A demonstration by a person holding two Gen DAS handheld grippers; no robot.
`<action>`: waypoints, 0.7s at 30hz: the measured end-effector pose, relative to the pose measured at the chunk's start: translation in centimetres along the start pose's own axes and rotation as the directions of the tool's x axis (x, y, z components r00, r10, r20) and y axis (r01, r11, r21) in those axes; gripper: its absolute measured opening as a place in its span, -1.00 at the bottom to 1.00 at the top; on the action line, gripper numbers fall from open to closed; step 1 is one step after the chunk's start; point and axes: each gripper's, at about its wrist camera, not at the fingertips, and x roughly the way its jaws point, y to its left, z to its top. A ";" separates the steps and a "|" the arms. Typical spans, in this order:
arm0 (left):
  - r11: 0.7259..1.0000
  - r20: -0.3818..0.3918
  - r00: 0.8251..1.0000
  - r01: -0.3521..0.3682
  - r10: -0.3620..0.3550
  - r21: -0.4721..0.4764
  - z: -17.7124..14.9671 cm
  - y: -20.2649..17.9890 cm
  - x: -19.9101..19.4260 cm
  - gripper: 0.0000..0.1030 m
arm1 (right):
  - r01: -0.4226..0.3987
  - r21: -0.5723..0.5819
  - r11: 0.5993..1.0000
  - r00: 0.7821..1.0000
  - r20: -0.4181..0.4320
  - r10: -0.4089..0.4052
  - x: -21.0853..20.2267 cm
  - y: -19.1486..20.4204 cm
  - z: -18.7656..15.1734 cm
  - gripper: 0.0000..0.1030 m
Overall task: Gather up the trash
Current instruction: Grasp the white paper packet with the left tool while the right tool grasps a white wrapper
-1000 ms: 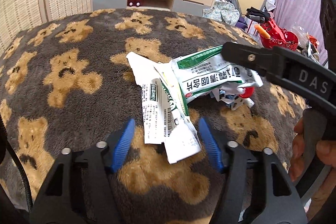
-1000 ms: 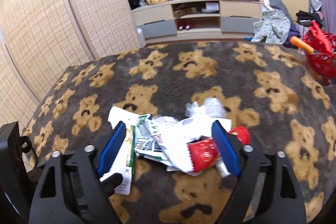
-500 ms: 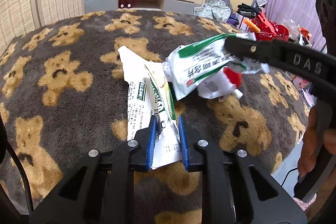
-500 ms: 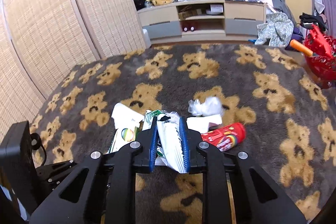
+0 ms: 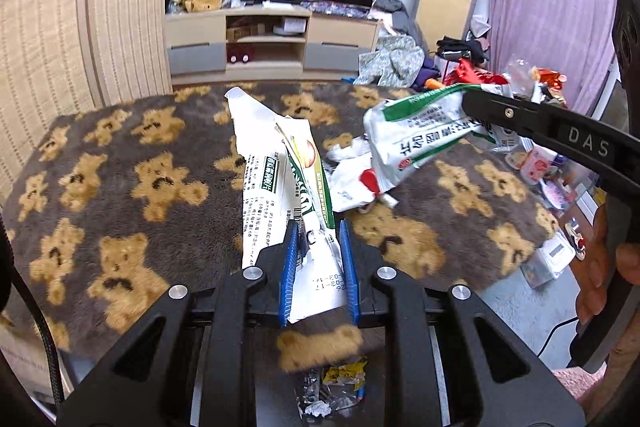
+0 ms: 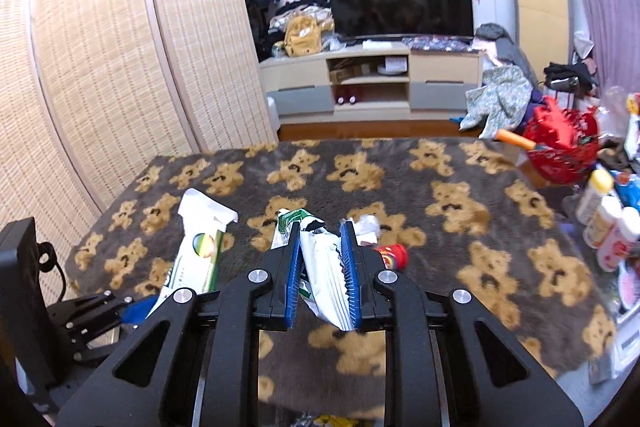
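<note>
Trash is in both grippers at this moment. The left gripper point(image 5: 318, 267) has its blue pads pressed together on a long white and green wrapper point(image 5: 288, 183), which stands up from the pads and leans away over the bear-print blanket point(image 5: 120, 187). The right gripper point(image 6: 320, 267) is clamped on a white and green packet point(image 6: 326, 271) with Chinese print; in the left wrist view that packet point(image 5: 416, 143) hangs off the blanket from the black finger, held above the rest of the pile.

Loose pieces lie on the blanket under the packet: a crumpled white plastic scrap point(image 5: 348, 179) and a small red tube point(image 6: 394, 255) just beside the right gripper's pad. Below the left gripper, near the bottom edge of its view, crumpled wrappers point(image 5: 332, 387) lie in some lower place; whether that is a bin or bag I cannot tell.

The step in hand looks like the carry: both pieces are gripped and off the blanket, and not yet dropped. The next move would call for bringing each gripper over the place where trash is gathered and parting the pads so the pieces fall in, the long wrapper being floppy and likely to drag or catch on the edge. After that, the white scrap and the red tube remain to be picked up
</note>
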 end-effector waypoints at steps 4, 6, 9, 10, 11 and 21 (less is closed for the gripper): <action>1.000 0.024 1.000 0.013 -0.014 0.013 -1.2 -1.4 -3.4 -0.61 | 0.033 -0.015 0.999 0.999 0.027 -0.033 -3.9 0.2 -1.0 -0.60; 1.000 0.029 0.999 0.025 -0.025 0.015 -2.1 -2.2 -5.0 -0.61 | 0.050 -0.017 0.999 0.998 0.038 -0.050 -6.0 0.1 -2.0 -0.60; 0.999 0.028 0.998 0.048 -0.048 0.020 -3.7 -3.1 -6.7 -0.61 | 0.072 -0.024 0.997 0.997 0.044 -0.071 -8.2 0.0 -3.6 -0.60; 0.998 0.028 0.998 0.052 -0.052 0.021 -4.2 -3.3 -7.0 -0.61 | 0.082 -0.028 0.996 0.996 0.046 -0.081 -8.9 0.0 -4.3 -0.60; 0.998 0.026 0.998 0.057 -0.058 0.020 -4.7 -3.5 -7.4 -0.61 | 0.096 -0.033 0.995 0.994 0.047 -0.094 -9.6 -0.1 -5.1 -0.60; 0.997 -0.038 0.996 0.082 -0.082 0.003 -11.6 -4.9 -7.6 -0.61 | 0.097 0.044 0.994 0.995 -0.038 -0.096 -10.0 -2.3 -12.8 -0.59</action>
